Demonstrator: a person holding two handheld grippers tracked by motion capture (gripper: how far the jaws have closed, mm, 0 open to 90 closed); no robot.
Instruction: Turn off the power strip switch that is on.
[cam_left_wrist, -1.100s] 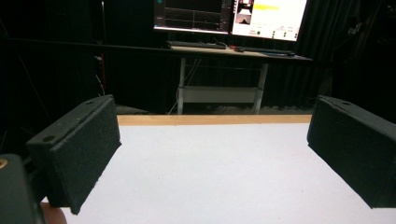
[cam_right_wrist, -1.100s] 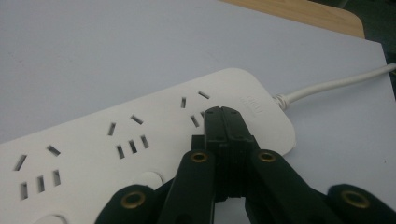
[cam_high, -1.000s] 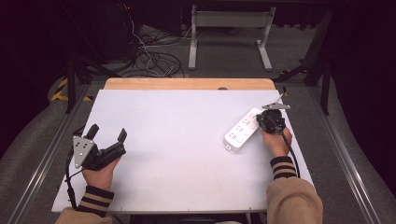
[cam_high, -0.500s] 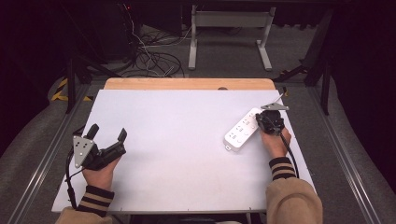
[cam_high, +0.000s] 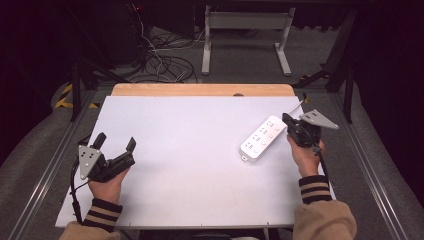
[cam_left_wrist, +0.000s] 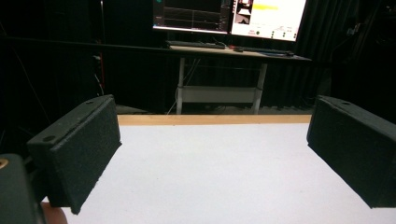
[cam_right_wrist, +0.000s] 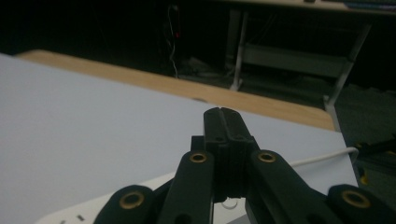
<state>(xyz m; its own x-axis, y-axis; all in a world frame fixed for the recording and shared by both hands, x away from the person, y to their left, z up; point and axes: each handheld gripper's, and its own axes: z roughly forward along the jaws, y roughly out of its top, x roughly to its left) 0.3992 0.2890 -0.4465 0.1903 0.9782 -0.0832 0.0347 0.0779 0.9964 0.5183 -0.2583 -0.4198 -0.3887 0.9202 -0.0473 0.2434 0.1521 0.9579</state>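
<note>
A white power strip (cam_high: 262, 138) lies slantwise on the right side of the white table top (cam_high: 195, 150); its white cable (cam_right_wrist: 322, 157) runs off toward the far right edge. My right gripper (cam_high: 288, 121) hovers at the strip's far right end, jaws pressed together with nothing between them; in the right gripper view the shut jaws (cam_right_wrist: 222, 122) rise above the strip's edge (cam_right_wrist: 84, 211). My left gripper (cam_high: 116, 143) rests in a hand at the near left of the table, its black pads (cam_left_wrist: 84, 144) spread wide apart over bare table.
A wooden strip (cam_high: 202, 90) borders the table's far edge. Beyond it stand a metal desk frame (cam_high: 245, 30) and tangled cables (cam_high: 160, 65) on the floor. Monitors (cam_left_wrist: 229, 16) glow on a desk in the left gripper view. Metal rails flank the table.
My right gripper has lifted and drawn back toward the right, off the power strip's end. The left hand and its gripper have stayed put.
</note>
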